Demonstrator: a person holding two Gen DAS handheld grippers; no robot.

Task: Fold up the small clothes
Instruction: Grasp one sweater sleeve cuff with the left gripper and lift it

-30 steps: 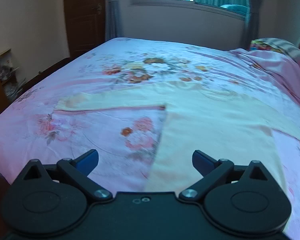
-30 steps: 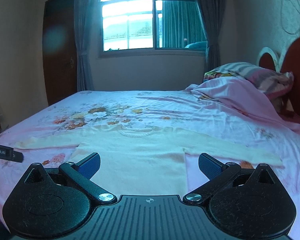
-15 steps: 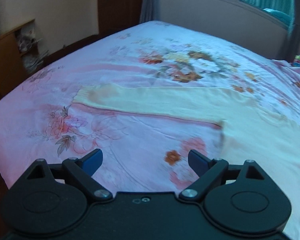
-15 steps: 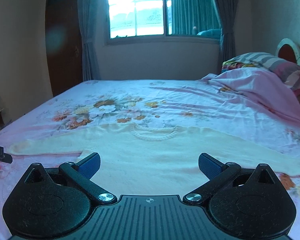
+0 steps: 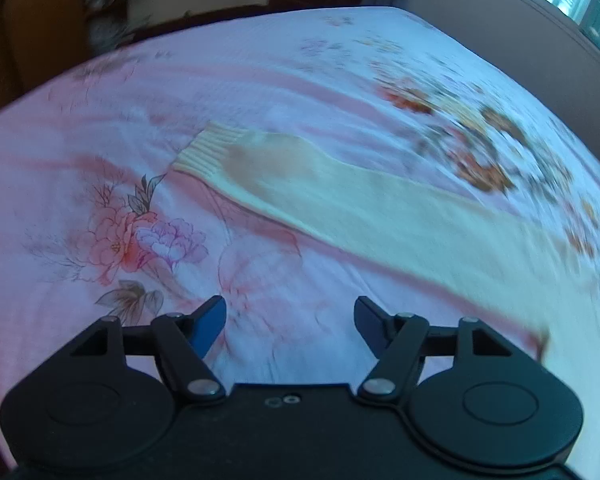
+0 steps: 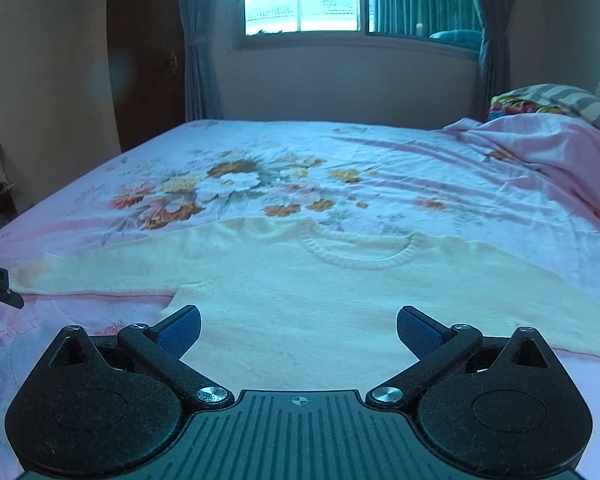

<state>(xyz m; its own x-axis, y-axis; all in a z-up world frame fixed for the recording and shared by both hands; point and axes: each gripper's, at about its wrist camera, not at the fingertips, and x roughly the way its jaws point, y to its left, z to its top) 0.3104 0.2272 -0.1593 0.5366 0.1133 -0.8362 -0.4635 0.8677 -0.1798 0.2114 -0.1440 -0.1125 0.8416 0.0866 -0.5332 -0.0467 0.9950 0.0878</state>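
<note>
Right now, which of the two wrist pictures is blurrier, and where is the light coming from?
Left wrist view: blurrier, the sleeve and floral sheet smeared, worst toward the right edge. Right wrist view: fairly sharp on the sweater; daylight comes from the window, which is blown out, leaving the walls dim. Both bow at the edges.

Cream knitted sweater (image 6: 300, 280) on pink floral bedsheet (image 6: 380, 168).
Ribbed pale-yellow cuff (image 5: 208, 148); pink, orange and white blooms, blurred, perhaps peonies; striped grey pillow (image 6: 572, 98); blue gripper pads (image 6: 180, 328).
</note>
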